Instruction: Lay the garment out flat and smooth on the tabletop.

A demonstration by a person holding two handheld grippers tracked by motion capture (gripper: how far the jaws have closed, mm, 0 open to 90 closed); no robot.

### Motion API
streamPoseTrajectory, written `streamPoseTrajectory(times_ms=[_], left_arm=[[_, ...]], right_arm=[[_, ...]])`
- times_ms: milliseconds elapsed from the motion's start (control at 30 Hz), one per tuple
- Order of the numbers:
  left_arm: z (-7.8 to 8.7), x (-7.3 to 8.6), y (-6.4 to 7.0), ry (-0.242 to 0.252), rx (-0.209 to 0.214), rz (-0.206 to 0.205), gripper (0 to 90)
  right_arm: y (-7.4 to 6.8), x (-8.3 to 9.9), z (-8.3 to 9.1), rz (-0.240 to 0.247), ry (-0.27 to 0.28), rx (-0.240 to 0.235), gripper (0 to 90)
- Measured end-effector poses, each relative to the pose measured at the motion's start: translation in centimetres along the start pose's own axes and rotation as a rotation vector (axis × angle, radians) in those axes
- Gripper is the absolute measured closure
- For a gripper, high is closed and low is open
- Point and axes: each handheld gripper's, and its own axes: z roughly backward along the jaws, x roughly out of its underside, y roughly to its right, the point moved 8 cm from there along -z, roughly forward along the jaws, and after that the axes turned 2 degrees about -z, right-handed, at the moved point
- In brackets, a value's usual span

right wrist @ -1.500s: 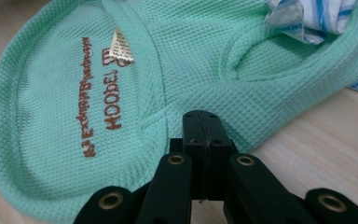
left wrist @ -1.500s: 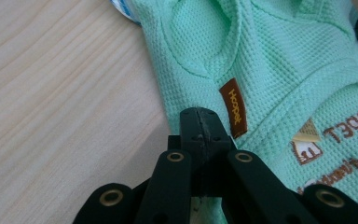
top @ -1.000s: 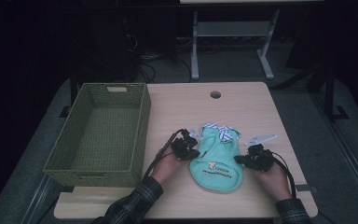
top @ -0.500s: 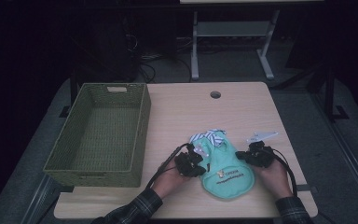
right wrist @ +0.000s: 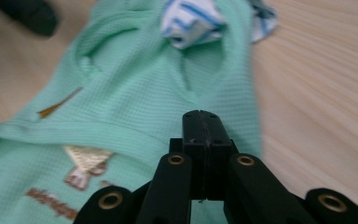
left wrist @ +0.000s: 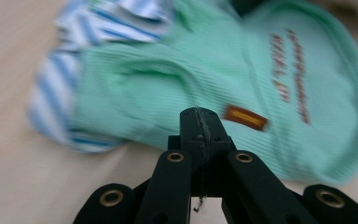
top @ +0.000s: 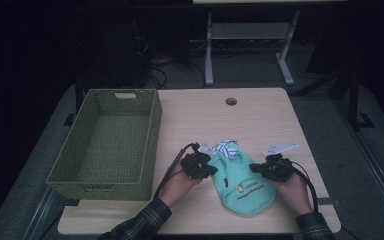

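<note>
A mint-green small garment [top: 242, 185] with blue-and-white striped trim lies flat on the wooden table near its front edge. My left gripper [top: 212, 169] is shut at the garment's left edge, pointing right. In the left gripper view the closed jaw tips [left wrist: 199, 115] sit over the green cloth [left wrist: 191, 70], which is blurred. My right gripper [top: 254, 168] is shut at the garment's right side. In the right gripper view its closed tips [right wrist: 201, 117] rest over the ribbed cloth [right wrist: 135, 84], with the striped collar [right wrist: 193, 18] farther off. No cloth shows between either pair of jaws.
A woven green basket [top: 152, 130] stands at the table's left, nothing visible inside it. A small white tag-like piece [top: 280, 148] lies right of the garment. A cable hole [top: 231, 101] marks the far side of the table. Bare wood lies between the hole and the garment.
The garment has slid toward the table's front edge and slightly right, and lies flatter. Both grippers came nearer the front with it; the left one is still moving.
</note>
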Motion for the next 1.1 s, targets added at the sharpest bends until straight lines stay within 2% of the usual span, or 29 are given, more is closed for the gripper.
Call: streamPoseTrajectory(times_ms=[33,100,200,300,367,500,600,700,800,900,967,1033,1067,1100], left_arm=[[0.0,-0.2,-0.6,0.006,-0.012,0.014,89.4],[-0.1,-0.4,-1.7,0.008,-0.036,0.023,89.5],[-0.9,-0.5,-2.8,0.004,-0.058,0.033,89.4],[-1.9,0.0,-3.6,-0.029,-0.070,0.037,89.5],[-2.5,0.6,-3.8,-0.057,-0.076,0.039,89.5],[-2.4,0.9,-3.8,-0.070,-0.075,0.038,89.5],[-2.2,1.3,-3.2,-0.079,-0.068,0.034,89.5],[-1.5,2.2,-1.8,-0.098,-0.044,0.026,89.4],[-1.1,2.5,-1.5,-0.098,-0.044,0.023,88.9],[0.2,2.0,-1.7,-0.053,-0.065,0.032,83.0],[1.1,1.7,-2.3,-0.014,-0.091,0.054,79.2],[1.3,1.7,-2.9,-0.002,-0.114,0.073,64.9],[1.2,1.8,-3.2,0.001,-0.119,0.081,64.9],[0.9,2.1,-3.6,-0.002,-0.117,0.100,60.8]], right_arm=[[-0.9,-0.1,-0.2,0.016,-0.007,-0.015,89.5],[-1.2,-0.1,-0.4,0.021,-0.009,-0.019,89.5],[-2.5,-0.3,-0.9,0.045,-0.014,-0.051,89.5],[-3.5,-0.5,-1.4,0.060,-0.017,-0.067,89.6],[-3.9,-0.4,-1.9,0.074,-0.038,-0.064,89.6],[-3.8,0.0,-2.3,0.083,-0.068,-0.055,89.5],[-3.7,0.2,-2.2,0.076,-0.072,-0.058,89.5],[-3.7,0.3,-2.1,0.078,-0.070,-0.060,89.5],[-3.7,0.4,-2.0,0.079,-0.070,-0.060,89.5],[-3.7,0.4,-2.0,0.080,-0.071,-0.063,89.5],[-3.7,0.4,-2.1,0.078,-0.068,-0.065,89.5],[-3.7,0.4,-2.1,0.083,-0.069,-0.062,89.5],[-3.7,0.4,-2.1,0.082,-0.069,-0.063,89.5],[-3.7,0.4,-2.1,0.078,-0.069,-0.065,89.5]])
